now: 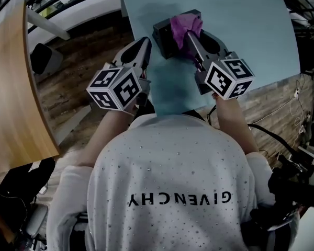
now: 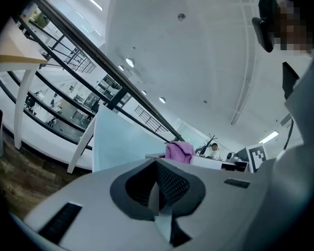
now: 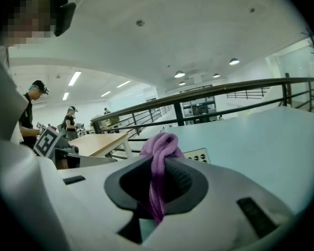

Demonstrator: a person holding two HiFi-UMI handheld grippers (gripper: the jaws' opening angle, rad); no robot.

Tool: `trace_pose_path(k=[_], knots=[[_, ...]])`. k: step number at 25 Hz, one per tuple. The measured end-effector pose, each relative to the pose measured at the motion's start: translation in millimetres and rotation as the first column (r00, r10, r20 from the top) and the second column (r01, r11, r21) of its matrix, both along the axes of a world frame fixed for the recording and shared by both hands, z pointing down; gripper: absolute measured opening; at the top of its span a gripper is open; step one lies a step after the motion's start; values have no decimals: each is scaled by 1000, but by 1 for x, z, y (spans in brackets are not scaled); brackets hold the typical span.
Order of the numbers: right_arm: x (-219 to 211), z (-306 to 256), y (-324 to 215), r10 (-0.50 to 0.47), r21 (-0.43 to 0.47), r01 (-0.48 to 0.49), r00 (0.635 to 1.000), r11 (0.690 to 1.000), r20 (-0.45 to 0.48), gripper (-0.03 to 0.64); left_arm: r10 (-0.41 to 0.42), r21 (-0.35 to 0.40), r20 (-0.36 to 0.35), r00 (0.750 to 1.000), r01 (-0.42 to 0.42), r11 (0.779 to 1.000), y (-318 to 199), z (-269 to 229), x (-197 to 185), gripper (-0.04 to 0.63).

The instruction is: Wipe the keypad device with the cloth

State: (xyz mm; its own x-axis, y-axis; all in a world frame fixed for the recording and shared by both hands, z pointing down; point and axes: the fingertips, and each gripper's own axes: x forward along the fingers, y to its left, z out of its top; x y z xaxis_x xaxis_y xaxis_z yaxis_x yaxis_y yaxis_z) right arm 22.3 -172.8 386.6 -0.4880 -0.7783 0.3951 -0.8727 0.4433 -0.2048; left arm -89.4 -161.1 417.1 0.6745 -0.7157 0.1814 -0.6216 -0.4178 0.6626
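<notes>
Head view has both my forearms reaching forward from the body, each hand behind its marker cube. My right gripper (image 1: 189,35) angles up and left, over the keypad device (image 1: 163,40). It is clamped on the bunched purple cloth (image 1: 184,24), which sits on top of the device. The right gripper view shows a strand of cloth running down between the jaws, with the device's buttons just behind.

My left gripper (image 1: 142,45) has its jaws together with nothing between them, its tip just beside the device's left side.

The device sits close to the left edge of the pale blue surface (image 1: 251,30). Bare surface lies to its right and beyond it. Left of that edge is wooden floor (image 1: 68,90), then a wooden tabletop (image 1: 10,88).
</notes>
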Motion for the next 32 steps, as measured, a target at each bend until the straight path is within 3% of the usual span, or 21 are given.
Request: trace_pose_path(k=[5, 9, 17, 27, 32], knots=[[-26, 9, 22, -155, -29, 154, 988, 988, -26, 61, -18, 14, 29, 999, 17, 1000, 12, -8, 4, 0], [-33, 17, 27, -198, -80, 191, 976, 978, -90, 61, -39, 8, 36, 999, 39, 999, 20, -12, -2, 0], [7, 34, 11, -121, -55, 109, 935, 993, -332, 63, -27, 31, 54, 998, 25, 999, 23, -21, 2, 0], [45, 39, -7, -1, -8, -2, 935, 1000, -354, 64, 6, -14, 76, 997, -5, 1000, 18, -6, 4, 0], [61, 35, -12, 42, 20, -37, 919, 999, -393, 64, 12, -21, 101, 995, -10, 1000, 15, -4, 4, 0]])
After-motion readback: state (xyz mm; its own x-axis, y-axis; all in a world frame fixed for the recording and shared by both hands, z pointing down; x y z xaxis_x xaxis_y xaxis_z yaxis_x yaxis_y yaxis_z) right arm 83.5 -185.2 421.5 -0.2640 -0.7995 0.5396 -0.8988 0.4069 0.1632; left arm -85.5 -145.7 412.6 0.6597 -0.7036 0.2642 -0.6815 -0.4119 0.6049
